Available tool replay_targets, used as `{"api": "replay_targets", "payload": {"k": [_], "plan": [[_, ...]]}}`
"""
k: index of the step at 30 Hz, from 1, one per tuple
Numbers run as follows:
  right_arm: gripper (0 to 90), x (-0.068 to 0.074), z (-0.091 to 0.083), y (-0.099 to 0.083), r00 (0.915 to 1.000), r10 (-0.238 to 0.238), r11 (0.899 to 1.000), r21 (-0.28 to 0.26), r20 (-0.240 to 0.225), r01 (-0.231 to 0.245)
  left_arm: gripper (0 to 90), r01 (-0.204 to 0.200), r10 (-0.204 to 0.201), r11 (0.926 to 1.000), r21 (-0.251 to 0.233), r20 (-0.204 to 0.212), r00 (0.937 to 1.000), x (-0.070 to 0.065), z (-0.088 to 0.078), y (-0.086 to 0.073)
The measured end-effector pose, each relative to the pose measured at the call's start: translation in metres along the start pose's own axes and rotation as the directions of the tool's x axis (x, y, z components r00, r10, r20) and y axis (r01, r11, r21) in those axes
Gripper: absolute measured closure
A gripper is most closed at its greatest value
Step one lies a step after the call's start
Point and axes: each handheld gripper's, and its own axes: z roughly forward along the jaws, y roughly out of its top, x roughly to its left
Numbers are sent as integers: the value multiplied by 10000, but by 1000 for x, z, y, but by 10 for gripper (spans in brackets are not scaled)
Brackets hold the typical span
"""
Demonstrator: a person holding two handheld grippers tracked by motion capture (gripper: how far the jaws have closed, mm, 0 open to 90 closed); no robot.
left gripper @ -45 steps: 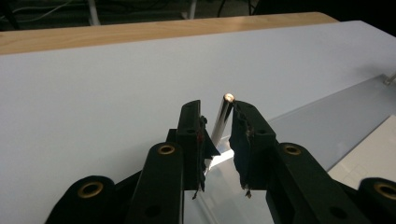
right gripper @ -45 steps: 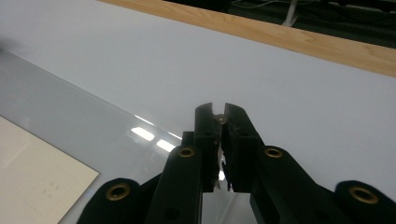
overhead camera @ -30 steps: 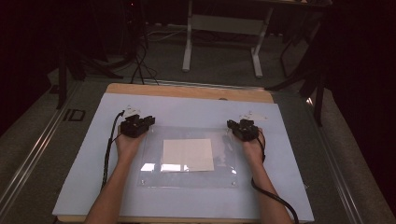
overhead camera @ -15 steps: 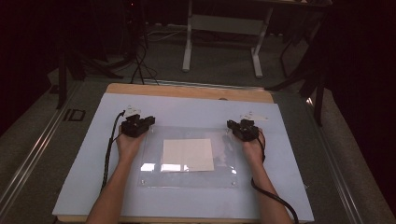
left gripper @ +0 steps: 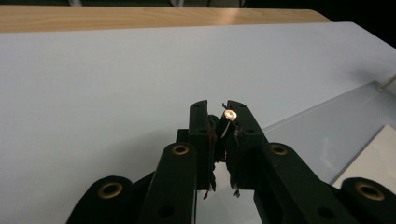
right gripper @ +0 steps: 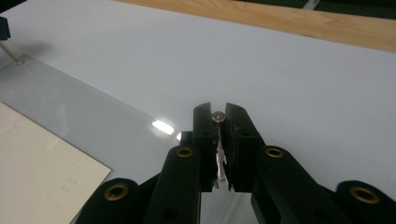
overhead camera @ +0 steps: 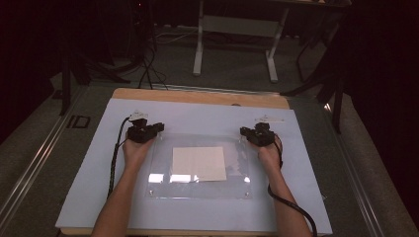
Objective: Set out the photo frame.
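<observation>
Little has shifted since a second ago: both hands sit at the same far corners of the clear acrylic sheet (overhead camera: 197,170), and only the left gripper's (left gripper: 219,109) jaws have closed a touch further. Those jaws now pinch a small round-headed screw (left gripper: 229,114) at the sheet's far-left corner, and the right gripper (right gripper: 218,112) is clamped likewise on a second screw (right gripper: 217,116) at the far-right corner. The sheet lies flat on the pale blue mat (overhead camera: 89,168), with a white paper (overhead camera: 198,163) under or on it; which of the two the glare keeps me from judging. The step in hand looks like working the two far corner fasteners, probably loosening or lifting them out. Next calls for a steady straight pull or twist at each screw, keeping the sheet from sliding and the small heads from slipping free.
</observation>
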Motion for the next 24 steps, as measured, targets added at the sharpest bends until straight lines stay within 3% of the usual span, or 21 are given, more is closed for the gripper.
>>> {"api": "replay_targets", "payload": {"k": [9, 18, 24], "plan": [[843, -6, 4, 7, 9988, 472, 9980, 424, -161, -465, 813, 830, -832, 9965, 136, 210, 9963, 6, 7, 4], [844, -13, 11, 17, 9926, 1162, 9899, 854, -359, -1128, 837, 463, -438, 9972, 592, -435, 9981, 2, 13, 13], [848, -17, 16, 22, 9864, 1607, 9820, 1056, -341, -1564, 841, 661, -618, 9950, 751, -580, 9964, 4, 18, 18]]}}
